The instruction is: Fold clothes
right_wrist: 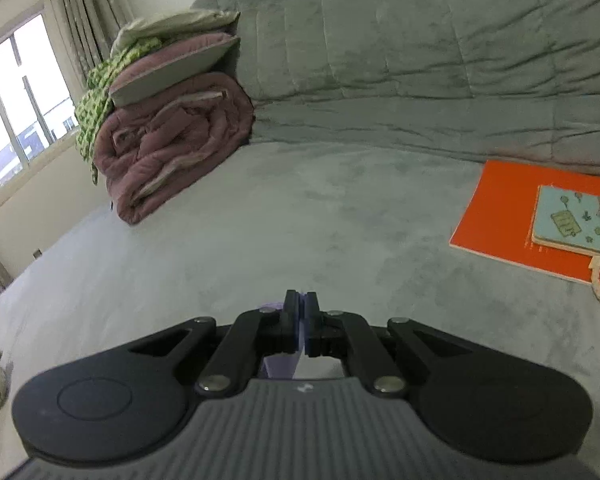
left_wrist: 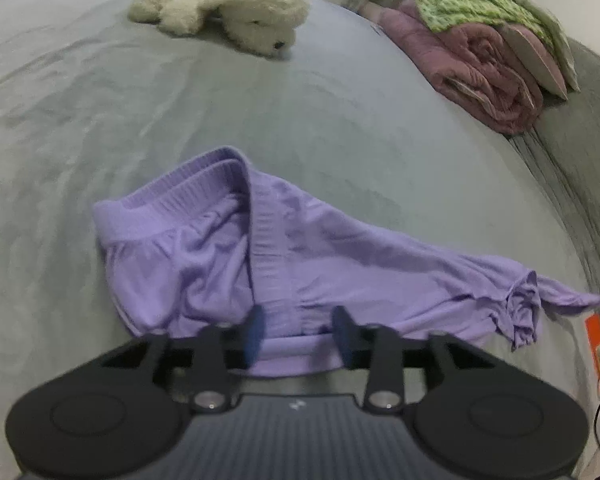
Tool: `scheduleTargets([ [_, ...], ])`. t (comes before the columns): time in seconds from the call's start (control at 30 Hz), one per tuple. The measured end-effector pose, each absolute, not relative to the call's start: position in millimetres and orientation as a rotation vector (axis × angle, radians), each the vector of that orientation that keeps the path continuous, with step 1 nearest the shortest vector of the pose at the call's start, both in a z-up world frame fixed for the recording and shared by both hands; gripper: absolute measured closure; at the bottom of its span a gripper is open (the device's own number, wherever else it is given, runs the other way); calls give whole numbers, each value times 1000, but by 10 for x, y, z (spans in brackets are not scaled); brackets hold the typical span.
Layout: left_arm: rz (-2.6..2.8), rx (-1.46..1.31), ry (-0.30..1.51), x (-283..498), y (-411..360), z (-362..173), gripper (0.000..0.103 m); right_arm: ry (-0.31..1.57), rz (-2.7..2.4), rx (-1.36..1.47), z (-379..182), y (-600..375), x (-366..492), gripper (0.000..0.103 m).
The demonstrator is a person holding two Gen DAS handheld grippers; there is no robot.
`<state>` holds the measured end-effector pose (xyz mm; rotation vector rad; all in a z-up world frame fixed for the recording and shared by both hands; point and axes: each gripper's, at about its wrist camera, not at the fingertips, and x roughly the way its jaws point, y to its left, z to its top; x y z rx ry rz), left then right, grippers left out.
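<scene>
The purple shorts [left_wrist: 284,256] lie crumpled on the grey bed [left_wrist: 100,120], waistband toward 11 o'clock in the left wrist view, one leg drawn out toward 4 o'clock.

Left gripper [left_wrist: 298,330]: jaws partly open, one finger on each side of the near hem of the shorts. The pads do not press the cloth.

Right gripper [right_wrist: 301,312]: jaws fully closed, with a strip of purple cloth pinched between the pads and hanging below them. In the left wrist view, the stretched leg tip ends at 4 o'clock, at the frame edge.

Surroundings: a white plush toy [left_wrist: 224,4] lies at 12 o'clock on the bed. A folded pink quilt [right_wrist: 168,140] with a green patterned cloth [right_wrist: 100,96] on top sits at 10 o'clock in the right wrist view. An orange book [right_wrist: 512,216] lies at 2 o'clock.
</scene>
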<state>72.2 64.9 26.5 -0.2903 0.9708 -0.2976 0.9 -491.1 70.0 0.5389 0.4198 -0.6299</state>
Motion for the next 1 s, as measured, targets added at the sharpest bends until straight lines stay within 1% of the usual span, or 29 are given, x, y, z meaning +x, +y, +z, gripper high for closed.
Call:
scheduleTargets([
  [0.03,-300,-275,971,723,615,252,59,434,-620,537,692,-4897,22,102],
  [0.07,-290,-255,962,722,585,249,63,444,-607,540,680,-4871,27,102],
  [0.1,-277,-234,950,720,557,249,82,446,-599,542,687,-4840,29,102],
  [0.13,-275,-236,941,724,558,258,83,444,-596,540,692,-4828,34,102],
  [0.17,-277,-265,925,723,596,286,87,442,-593,538,697,-4815,38,102],
  [0.2,-279,-299,907,719,640,317,92,436,-591,536,703,-4817,30,102],
  [0.23,-281,-333,888,716,684,349,94,430,-593,537,715,-4827,19,102],
  [0.4,-252,-435,802,691,868,499,96,417,-588,556,729,-4892,-16,102],
  [0.6,-244,-511,773,723,950,575,96,400,-575,543,755,-4899,2,102],
  [0.73,-205,-529,729,865,958,734,96,357,-560,552,788,-4930,61,102],
  [0.87,-145,-568,677,1168,1027,935,96,317,-521,556,805,-5012,216,102],
  [1.0,-67,-614,647,1438,1091,1005,96,278,-522,734,714,-5322,260,102],
])
